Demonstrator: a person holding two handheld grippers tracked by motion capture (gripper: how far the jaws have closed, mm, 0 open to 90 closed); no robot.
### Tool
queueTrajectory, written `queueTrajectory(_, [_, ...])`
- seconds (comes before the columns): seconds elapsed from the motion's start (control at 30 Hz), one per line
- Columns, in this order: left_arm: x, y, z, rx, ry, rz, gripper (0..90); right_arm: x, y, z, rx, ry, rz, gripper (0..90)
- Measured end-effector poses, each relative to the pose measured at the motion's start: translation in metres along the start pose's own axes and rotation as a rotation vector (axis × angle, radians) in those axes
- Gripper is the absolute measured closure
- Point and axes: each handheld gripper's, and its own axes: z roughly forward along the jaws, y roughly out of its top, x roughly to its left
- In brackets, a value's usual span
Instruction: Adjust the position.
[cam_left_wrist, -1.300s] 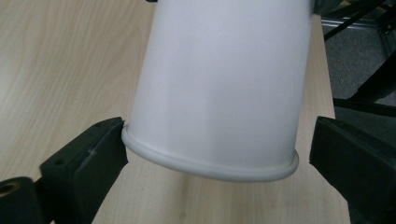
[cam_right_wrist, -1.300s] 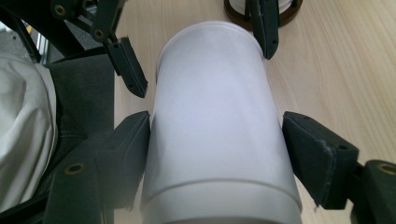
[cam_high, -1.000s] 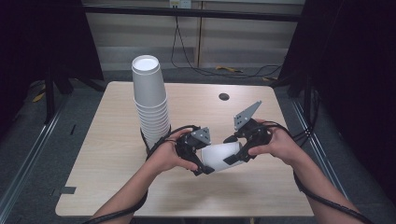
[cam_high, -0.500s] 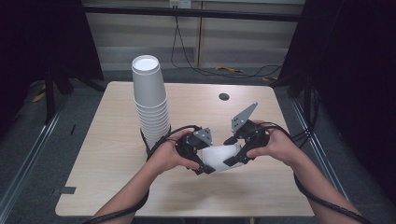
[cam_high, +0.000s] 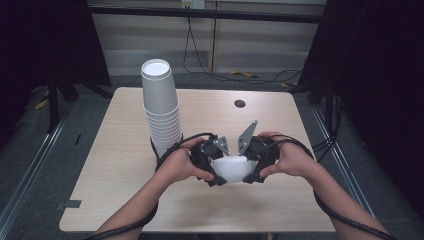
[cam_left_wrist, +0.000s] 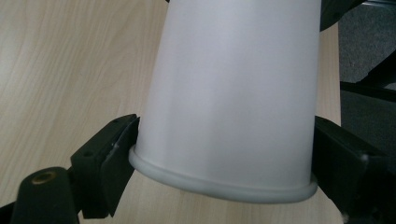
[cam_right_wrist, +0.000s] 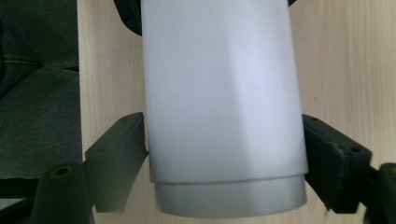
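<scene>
High view: white cup (cam_high: 233, 169) is lying level between left gripper (cam_high: 212, 172) and right gripper (cam_high: 255, 172), above the table (cam_high: 115, 165), near the cup stack (cam_high: 161, 112).
Left gripper view: jaws are pinching the rim end (cam_left_wrist: 224, 182); the long axis is running away from the camera.
Right gripper view: jaws, just opening, are flanking the base end (cam_right_wrist: 229, 200).

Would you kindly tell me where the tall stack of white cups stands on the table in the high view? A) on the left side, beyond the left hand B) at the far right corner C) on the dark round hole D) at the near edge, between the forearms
A: the stack stands upright on the table left of centre, just beyond the left hand.
</scene>
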Motion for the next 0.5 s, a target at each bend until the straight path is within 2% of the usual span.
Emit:
queueTrajectory(0.07, [0.000, 0.001, 0.000, 0.020, 0.001, -0.003, 14.8, 0.000, 0.000, 0.001, -0.012, -0.010, -0.004, 23.2])
queueTrajectory(0.17, [0.000, 0.002, 0.001, 0.029, 0.000, -0.016, 14.8, 0.000, 0.003, 0.003, 0.010, -0.013, -0.003, 21.8])
queueTrajectory(0.2, [0.001, 0.003, 0.001, 0.046, 0.000, -0.005, 14.8, 0.001, 0.003, 0.005, 0.024, -0.022, -0.023, 21.5])
queueTrajectory(0.43, [-0.001, 0.004, 0.000, 0.048, -0.010, -0.010, 14.8, 0.003, 0.005, 0.011, 0.067, -0.022, -0.072, 25.0])
queueTrajectory(0.47, [0.002, 0.005, -0.003, 0.087, -0.002, 0.039, 14.9, 0.004, 0.005, 0.012, 0.079, -0.023, -0.066, 25.2])
queueTrajectory(0.5, [-0.002, 0.005, -0.001, 0.043, 0.000, -0.014, 14.9, 0.004, 0.005, 0.013, 0.087, -0.029, -0.083, 25.6])
